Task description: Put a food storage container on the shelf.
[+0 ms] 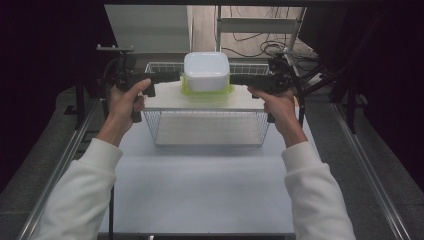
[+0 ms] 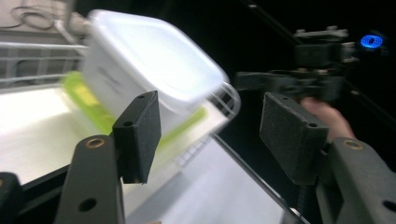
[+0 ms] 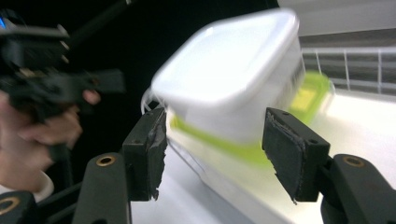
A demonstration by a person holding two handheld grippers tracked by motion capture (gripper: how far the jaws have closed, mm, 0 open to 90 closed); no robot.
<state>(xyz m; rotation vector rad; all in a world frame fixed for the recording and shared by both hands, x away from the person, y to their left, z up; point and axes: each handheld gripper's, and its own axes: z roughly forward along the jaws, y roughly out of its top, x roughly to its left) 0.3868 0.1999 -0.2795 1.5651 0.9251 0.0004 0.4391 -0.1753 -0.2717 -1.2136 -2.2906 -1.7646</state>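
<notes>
1. The white container [image 1: 206,70] sits upside down on its green lid [image 1: 207,93], resting on a white board [image 1: 167,98] that lies across the top of the wire basket [image 1: 207,131]
2. In the left gripper view the container [image 2: 149,65] is blurred and stands past the pads, with nothing pressed between them
3. The left gripper [image 1: 172,77] is at the container's left side, just beside it; its jaws stand spread, gripping nothing
4. The right gripper [image 1: 237,79] is at the container's right side, also just beside it; its jaws are spread too, and in the right gripper view the container [image 3: 231,77] sits beyond the pads [image 3: 292,149], untouched
5. Each gripper is held in a hand [image 1: 125,102] with a white sleeve [image 1: 82,192]
6. The basket stands at the far part of a white table [image 1: 200,192]
</notes>
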